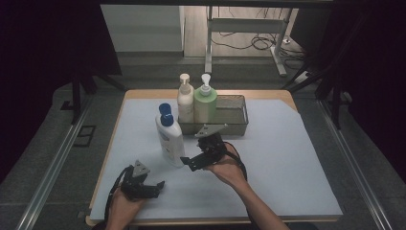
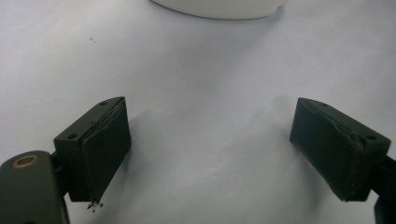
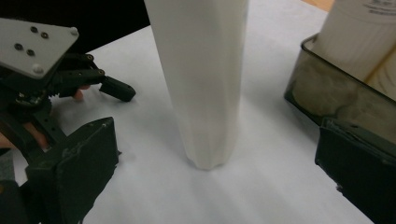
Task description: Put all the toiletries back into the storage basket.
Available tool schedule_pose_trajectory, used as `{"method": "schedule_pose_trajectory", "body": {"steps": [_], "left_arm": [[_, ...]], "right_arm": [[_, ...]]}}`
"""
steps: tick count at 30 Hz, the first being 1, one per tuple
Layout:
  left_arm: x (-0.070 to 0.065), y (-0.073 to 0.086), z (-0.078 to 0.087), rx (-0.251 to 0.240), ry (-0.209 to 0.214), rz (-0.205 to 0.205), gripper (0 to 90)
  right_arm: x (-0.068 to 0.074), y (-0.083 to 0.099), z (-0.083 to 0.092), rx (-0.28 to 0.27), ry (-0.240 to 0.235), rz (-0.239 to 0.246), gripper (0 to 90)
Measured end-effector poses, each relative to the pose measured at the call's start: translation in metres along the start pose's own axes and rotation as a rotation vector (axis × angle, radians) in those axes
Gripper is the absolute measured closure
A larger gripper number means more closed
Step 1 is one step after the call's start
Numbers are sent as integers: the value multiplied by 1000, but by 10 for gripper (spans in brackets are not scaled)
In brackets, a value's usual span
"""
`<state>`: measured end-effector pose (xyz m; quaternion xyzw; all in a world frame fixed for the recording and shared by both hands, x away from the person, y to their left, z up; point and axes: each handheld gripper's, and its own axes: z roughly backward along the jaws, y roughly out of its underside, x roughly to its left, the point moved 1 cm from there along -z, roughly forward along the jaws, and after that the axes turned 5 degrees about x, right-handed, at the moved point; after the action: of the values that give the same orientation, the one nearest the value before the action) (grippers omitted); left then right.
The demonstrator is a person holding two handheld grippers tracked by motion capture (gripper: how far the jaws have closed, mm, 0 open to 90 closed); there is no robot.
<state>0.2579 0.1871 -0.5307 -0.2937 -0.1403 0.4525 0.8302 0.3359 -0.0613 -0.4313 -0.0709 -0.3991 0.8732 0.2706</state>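
The white bottle (image 1: 170, 136) with a blue cap stands upright on the tabletop (image 1: 287, 158), just before the mesh basket (image 1: 234, 112). The right tool (image 1: 191, 160) gapes wide just beside its base, jaws not touching it. The left tool (image 1: 155, 187) rests spread and empty nearer the person.

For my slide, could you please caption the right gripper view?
Open right gripper approaching the upright white bottle beside the mesh basket.
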Motion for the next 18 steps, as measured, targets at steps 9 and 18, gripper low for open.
{"method": "schedule_pose_trajectory", "body": {"steps": [9, 18], "left_arm": [[0, 0, 0, 0, 0, 0, 121], [0, 0, 0, 1, 0, -1, 122]], "right_arm": [[7, -16, -10, -20, 35, 10, 5], [12, -30, -26, -42, 88, 23, 89]]}}
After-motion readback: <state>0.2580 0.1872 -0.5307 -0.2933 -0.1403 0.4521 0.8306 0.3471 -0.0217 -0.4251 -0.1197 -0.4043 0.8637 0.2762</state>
